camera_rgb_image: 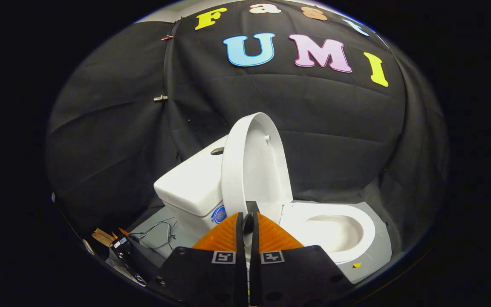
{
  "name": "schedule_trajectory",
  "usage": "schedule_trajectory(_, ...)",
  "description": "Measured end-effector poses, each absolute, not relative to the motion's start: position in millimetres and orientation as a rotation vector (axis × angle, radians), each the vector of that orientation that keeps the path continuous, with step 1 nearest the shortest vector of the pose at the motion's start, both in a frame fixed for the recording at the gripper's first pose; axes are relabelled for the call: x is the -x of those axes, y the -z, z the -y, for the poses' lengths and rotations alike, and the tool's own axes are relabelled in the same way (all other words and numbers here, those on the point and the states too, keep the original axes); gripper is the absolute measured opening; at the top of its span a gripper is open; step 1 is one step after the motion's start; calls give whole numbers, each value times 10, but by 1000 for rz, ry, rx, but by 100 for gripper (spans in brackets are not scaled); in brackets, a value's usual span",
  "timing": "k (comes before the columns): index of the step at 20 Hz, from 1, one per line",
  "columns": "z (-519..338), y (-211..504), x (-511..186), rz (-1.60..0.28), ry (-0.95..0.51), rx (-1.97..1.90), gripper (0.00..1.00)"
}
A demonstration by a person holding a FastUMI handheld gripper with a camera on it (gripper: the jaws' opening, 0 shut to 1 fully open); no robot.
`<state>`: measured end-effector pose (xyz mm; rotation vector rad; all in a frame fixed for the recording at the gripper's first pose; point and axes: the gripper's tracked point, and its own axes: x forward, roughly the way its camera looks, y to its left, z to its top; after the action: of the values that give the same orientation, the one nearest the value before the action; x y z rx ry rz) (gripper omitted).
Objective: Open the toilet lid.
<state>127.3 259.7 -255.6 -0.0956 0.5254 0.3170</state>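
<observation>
Looking forward along the gripper, I see the toilet lid already raised and standing almost upright, its inner face turned toward the open bowl side. The jaws stand nearly together, with only a thin slit between them, and the lower edge of the lid sits just at the tips; I cannot tell if both fingers really press on the lid edge or only rest just in front of it. Behind the lid, touching or very near its back, is the white tank, with a round button on its top and a small blue sticker low on its side. Beside the lid, on the other side from the tank, the toilet seat lies flat over the bowl, and the hollow of the bowl is visible inside the ring. The toilet stands on a grey floor panel, where a small yellow and black marker lies near the front of the seat. Next to the tank base I see thin black cables on the floor, and near them some dark equipment and a brown piece like cardboard. Black cloth closes the booth behind everything, held with small clips.
</observation>
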Motion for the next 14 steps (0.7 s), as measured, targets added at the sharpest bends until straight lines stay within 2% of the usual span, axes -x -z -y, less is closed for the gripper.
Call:
schedule_trajectory(2, -2686, 2577, -1236, -538, -349, 88, 7)
schedule_trajectory(4, -2729, 2546, -1216, -538, -382, 53, 19)
schedule_trajectory(5, -2735, 2545, -1211, -536, -385, 34, 19)
schedule_trajectory(6, -2684, 2493, -1197, -531, -380, 24, 26)
schedule_trajectory(8, -2620, 2405, -1174, -512, -374, 13, 27)
schedule_trajectory(12, -2459, 2083, -1103, -468, -365, -3, 88)
schedule_trajectory(13, -2417, 1955, -1083, -452, -365, -8, 88)
schedule_trajectory(14, -2378, 1814, -1039, -431, -363, -12, 96)
